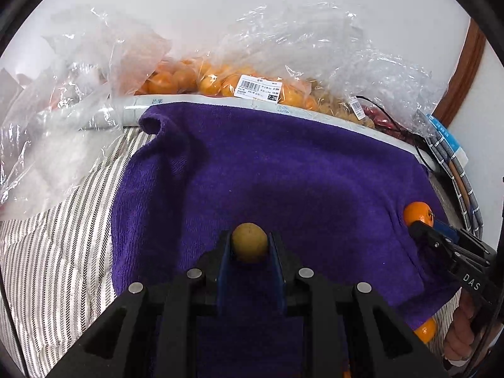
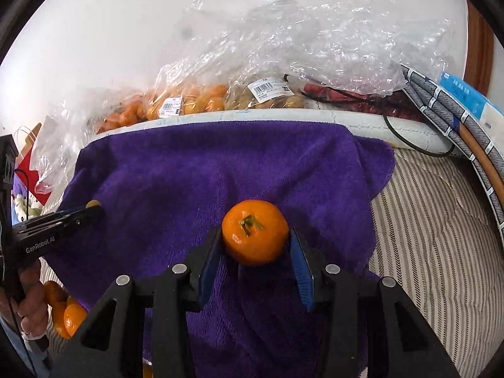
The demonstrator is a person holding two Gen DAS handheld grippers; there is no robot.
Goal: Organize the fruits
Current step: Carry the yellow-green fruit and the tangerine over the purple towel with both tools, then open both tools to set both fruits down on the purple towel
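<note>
Mandarin (image 2: 255, 232) between right hand-held gripper (image 2: 255, 247) fingers

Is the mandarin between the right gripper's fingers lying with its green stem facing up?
Yes, in the right wrist view the mandarin shows its green stem on top, facing the camera, as it sits on the purple towel.

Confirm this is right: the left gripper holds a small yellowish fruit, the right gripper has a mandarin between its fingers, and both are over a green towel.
Wrong on one count: the towel is purple, not green, as the right wrist view shows. The rest holds: the left gripper is shut on the small yellowish fruit, and the right gripper has the mandarin between its fingers.
</note>
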